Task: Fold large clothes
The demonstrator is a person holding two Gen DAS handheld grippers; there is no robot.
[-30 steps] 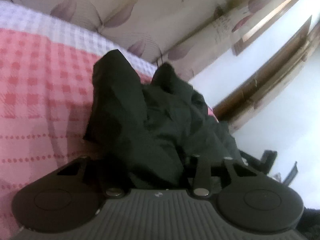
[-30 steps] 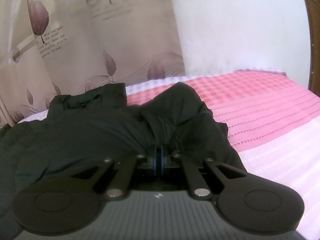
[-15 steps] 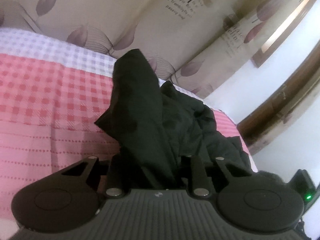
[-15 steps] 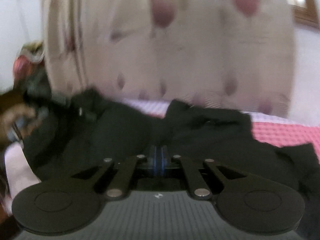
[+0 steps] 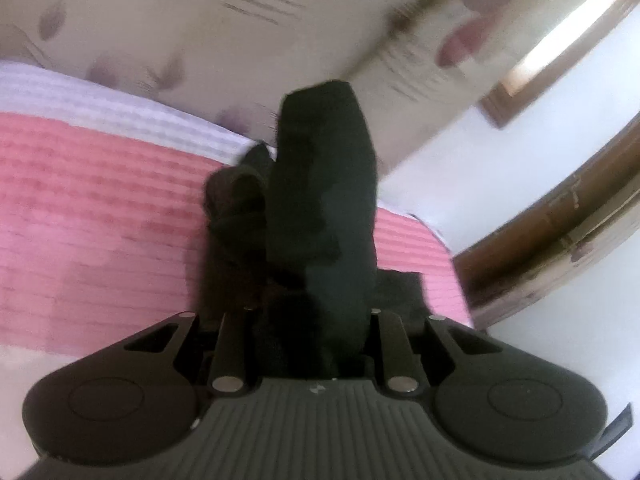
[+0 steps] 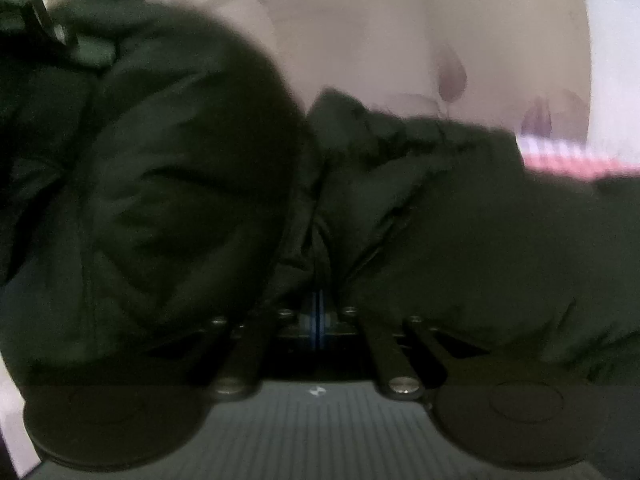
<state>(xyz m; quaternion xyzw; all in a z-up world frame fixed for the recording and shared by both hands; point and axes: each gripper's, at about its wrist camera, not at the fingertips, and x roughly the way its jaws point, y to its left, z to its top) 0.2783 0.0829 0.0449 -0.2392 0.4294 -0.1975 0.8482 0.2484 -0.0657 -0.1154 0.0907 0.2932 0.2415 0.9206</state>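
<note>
garment: large dark green-black puffy fabric jacket [image 5: 324,208], bunched, one long section raised off the bed and running up from the left gripper; more of it heaped across the right wrist view [image 6: 168,184]
left gripper [image 5: 316,344]: jaws clenched on a thick fold of the jacket; they have just been closing, cloth between them; fingers hidden under the cloth
right gripper [image 6: 318,316]: jaws pressed together, blue pads meeting; jacket folds bulge just above and to both sides, a pinch of cloth seems caught, blurred
bed: pink checked bedspread [image 5: 100,216] with a pale lilac-white striped band [image 5: 80,100] at the far edge; jacket lies on it
background: beige curtain with purple flower print [image 5: 200,20]; brown wooden frame [image 5: 560,240] against white wall
image quality: both views motion-blurred
</note>
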